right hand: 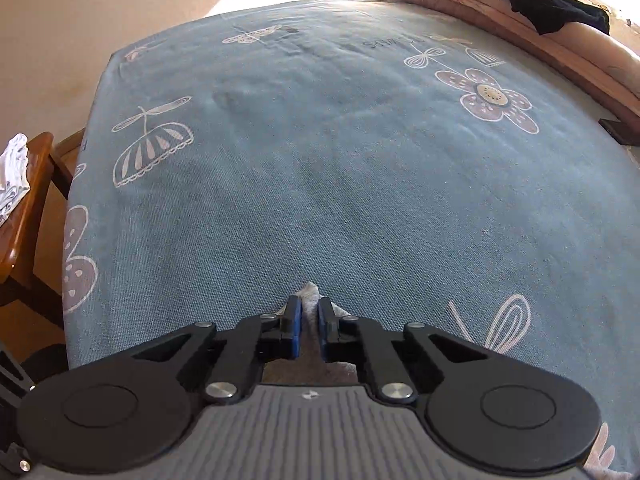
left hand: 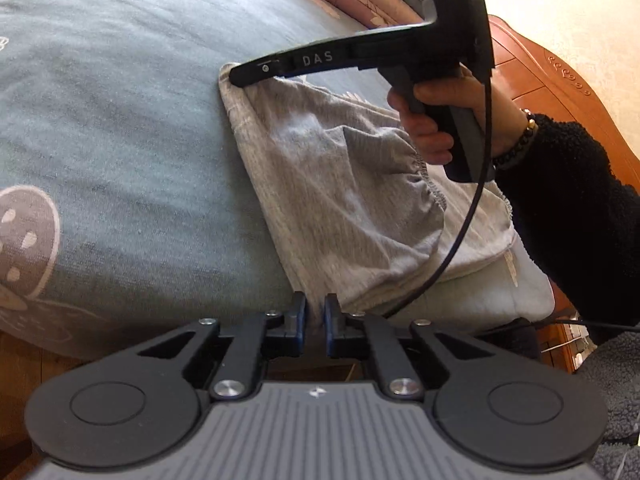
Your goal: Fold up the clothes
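Observation:
A grey garment with an elastic waistband (left hand: 340, 184) lies folded on the blue flowered bedsheet (left hand: 120, 120) near the bed's edge. My left gripper (left hand: 315, 312) is shut on the near corner of the garment. My right gripper shows in the left wrist view (left hand: 240, 74), its tips pinching the far corner of the garment. In the right wrist view the right gripper (right hand: 309, 316) is shut on a grey fabric corner (right hand: 310, 294) that pokes out between the fingers.
The bedsheet (right hand: 320, 160) spreads wide beyond the garment. A folded pink quilt (right hand: 520, 20) with a black cloth (right hand: 556, 10) lies at the far side. A wooden chair with white cloth (right hand: 16, 184) stands left. The wooden bed frame (left hand: 560, 80) runs along the right.

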Demonstrator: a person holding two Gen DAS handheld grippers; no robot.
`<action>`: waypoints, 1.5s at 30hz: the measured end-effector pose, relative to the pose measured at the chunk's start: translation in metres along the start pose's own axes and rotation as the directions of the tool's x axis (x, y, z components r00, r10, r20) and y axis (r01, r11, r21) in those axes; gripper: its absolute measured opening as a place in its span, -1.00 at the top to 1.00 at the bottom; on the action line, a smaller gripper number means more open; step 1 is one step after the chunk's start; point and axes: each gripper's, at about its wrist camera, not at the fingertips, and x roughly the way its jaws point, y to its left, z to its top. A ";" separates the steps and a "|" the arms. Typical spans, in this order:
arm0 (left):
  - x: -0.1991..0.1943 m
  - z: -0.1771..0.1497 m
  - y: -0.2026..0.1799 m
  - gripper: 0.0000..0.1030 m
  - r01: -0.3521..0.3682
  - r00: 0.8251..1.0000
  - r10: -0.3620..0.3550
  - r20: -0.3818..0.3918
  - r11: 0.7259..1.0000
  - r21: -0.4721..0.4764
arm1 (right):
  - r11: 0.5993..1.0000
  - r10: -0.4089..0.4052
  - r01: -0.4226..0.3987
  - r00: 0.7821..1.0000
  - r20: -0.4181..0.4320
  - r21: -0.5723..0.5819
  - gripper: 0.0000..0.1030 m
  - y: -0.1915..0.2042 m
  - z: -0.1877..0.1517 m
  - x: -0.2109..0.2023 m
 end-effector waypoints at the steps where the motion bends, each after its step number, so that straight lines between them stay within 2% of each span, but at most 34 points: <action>1: -0.002 -0.003 0.000 0.91 0.007 1.000 -0.007 -0.021 1.000 -0.006 | 1.000 -0.001 0.001 1.000 0.000 0.004 0.82 -0.001 0.001 0.001; 3: -0.007 -0.008 -0.002 0.92 0.010 0.999 -0.010 -0.032 1.000 0.002 | 1.000 -0.009 0.009 1.000 0.000 0.013 0.82 -0.002 0.001 0.002; 5: -0.014 -0.005 -0.005 0.92 -0.026 1.000 0.026 0.007 0.999 0.030 | 0.999 0.004 -0.004 1.000 0.003 0.042 0.81 -0.006 0.001 0.002; 7: -0.022 0.004 -0.002 0.89 -0.031 0.997 0.030 0.069 0.999 0.020 | 0.998 0.010 -0.010 1.000 0.005 0.063 0.79 -0.008 0.001 0.000; 12: -0.037 0.030 -0.007 0.69 -0.051 0.983 0.040 0.179 0.997 0.057 | 0.996 0.003 -0.005 1.000 0.019 0.087 0.73 -0.009 0.002 -0.013; 14: -0.040 0.036 -0.011 0.43 -0.050 0.975 0.032 0.221 0.996 0.077 | 0.996 0.001 -0.005 0.999 0.045 0.088 0.73 -0.007 0.001 -0.025; 15: -0.037 0.037 -0.011 0.37 -0.031 0.973 0.012 0.230 0.996 0.080 | 0.996 0.003 -0.008 0.998 0.061 0.083 0.73 -0.005 0.000 -0.032; 18: -0.012 0.038 -0.012 0.32 0.032 0.981 -0.046 0.189 0.996 0.080 | 0.997 0.007 -0.013 0.997 0.079 0.069 0.72 0.001 -0.004 -0.047; 22: 0.011 0.023 -0.007 0.33 -0.010 0.998 0.006 0.067 0.999 0.050 | 0.999 -0.016 0.013 0.997 0.080 0.040 0.72 0.010 -0.016 -0.062; 25: -0.001 0.009 0.003 0.28 -0.005 0.999 0.005 0.042 1.000 0.000 | 1.000 -0.010 0.008 0.997 0.079 0.028 0.72 0.016 -0.033 -0.076; 27: -0.019 0.006 0.005 0.23 -0.037 0.996 0.038 0.075 0.999 -0.015 | 1.000 -0.001 -0.001 0.997 0.078 0.023 0.72 0.021 -0.045 -0.086; 31: -0.044 0.012 0.006 -0.03 -0.072 0.984 0.076 0.162 0.997 -0.028 | 0.999 0.039 -0.038 0.998 0.057 -0.021 0.72 0.045 -0.074 -0.096; 35: -0.047 0.025 0.005 -0.03 -0.093 0.976 0.100 0.193 0.995 -0.041 | 0.996 0.041 -0.043 0.999 -0.030 -0.072 0.72 0.078 -0.109 -0.084; 38: -0.042 0.030 -0.003 -0.04 -0.122 0.975 0.121 0.185 0.993 -0.004 | 0.999 0.039 -0.040 0.998 -0.042 -0.035 0.71 0.089 -0.134 -0.088; 39: -0.039 0.031 -0.007 -0.05 -0.139 0.974 0.133 0.182 0.990 0.021 | 0.998 0.062 -0.062 0.997 -0.043 -0.008 0.67 0.086 -0.136 -0.096; 40: -0.034 0.033 -0.012 -0.05 -0.157 0.973 0.146 0.179 0.986 0.050 | 0.997 0.079 -0.078 0.996 -0.032 0.018 0.60 0.083 -0.139 -0.104; 42: -0.026 0.036 -0.021 -0.05 -0.183 0.970 0.162 0.180 0.977 0.107 | 0.997 0.038 -0.041 0.998 0.047 0.072 0.39 0.071 -0.143 -0.126; 45: -0.012 0.044 -0.032 -0.05 -0.171 0.973 0.139 0.185 0.971 0.168 | 0.978 -0.049 0.018 0.988 0.143 0.209 0.36 0.043 -0.149 -0.149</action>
